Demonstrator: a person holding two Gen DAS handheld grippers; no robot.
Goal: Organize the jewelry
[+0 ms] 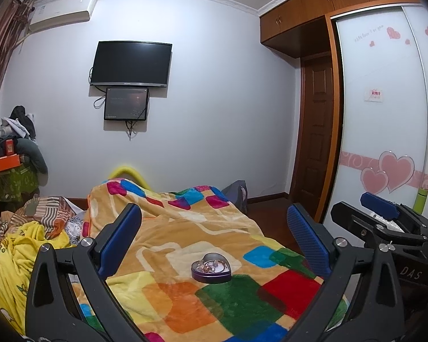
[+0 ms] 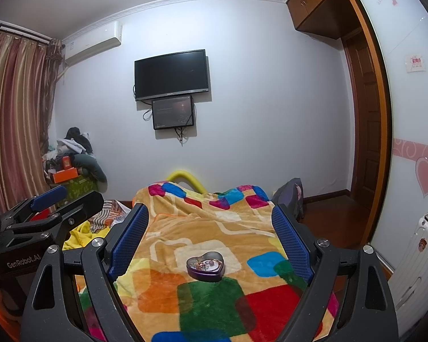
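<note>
Purple heart-shaped metal tin (image 1: 211,270) with jewelry sat on colourful fleece blanket (image 1: 185,299), 12 o'clock of left gripper (image 1: 214,239) and right gripper (image 2: 211,236); both spread apart, empty.

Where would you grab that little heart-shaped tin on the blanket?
Probably across its low purple side walls, coming straight down from above. The heart-shaped tin sits flat and open on the soft blanket, jewelry inside, so pinching the two curved lobes' outer sides keeps it level.

Left hand-held gripper (image 1: 214,233) and right hand-held gripper (image 2: 211,230), black frames, blue textured finger pads, silver screws, white lettering
</note>
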